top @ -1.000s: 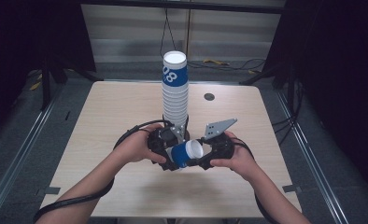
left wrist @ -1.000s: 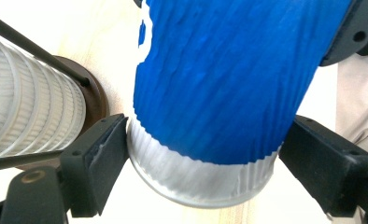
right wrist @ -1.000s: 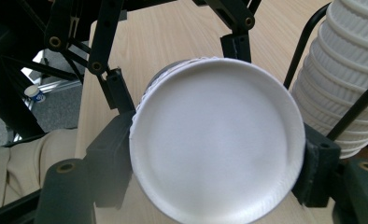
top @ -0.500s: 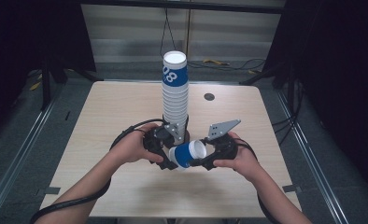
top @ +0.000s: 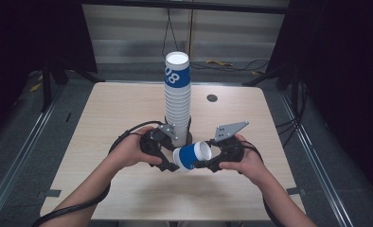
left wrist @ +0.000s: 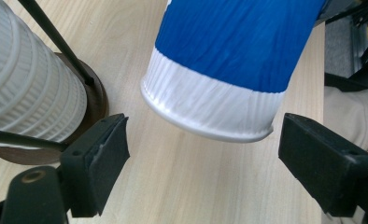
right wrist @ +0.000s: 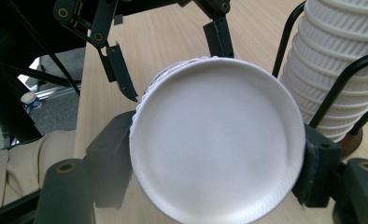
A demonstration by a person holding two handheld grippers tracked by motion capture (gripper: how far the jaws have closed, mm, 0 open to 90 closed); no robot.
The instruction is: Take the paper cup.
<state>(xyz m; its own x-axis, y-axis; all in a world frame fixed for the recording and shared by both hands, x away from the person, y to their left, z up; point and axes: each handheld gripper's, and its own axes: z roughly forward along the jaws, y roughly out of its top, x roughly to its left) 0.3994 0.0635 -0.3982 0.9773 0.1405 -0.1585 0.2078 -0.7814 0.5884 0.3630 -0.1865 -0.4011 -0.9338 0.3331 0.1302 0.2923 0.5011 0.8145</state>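
Near the worktop's [top: 104,118] front edge, the right tool [top: 208,163] gripped a blue-and-white paper cup [top: 190,157] lying sideways, its jaws pressed on the wide end. The left tool [top: 168,163] stood with its jaws spread well apart on either side of the cup's narrow end [left wrist: 210,116], not touching it. Just behind, toward the worktop's middle, rose a tall stack of cups [top: 177,101] on a dark round base [left wrist: 98,100].

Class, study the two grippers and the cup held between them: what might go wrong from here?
1. The right gripper squeezes the paper cup at its end; more pressure may crush it.
2. The left gripper has open jaws around the cup's other end; the handover may fumble.
3. The tall cup stack stands close; a bump could topple it.
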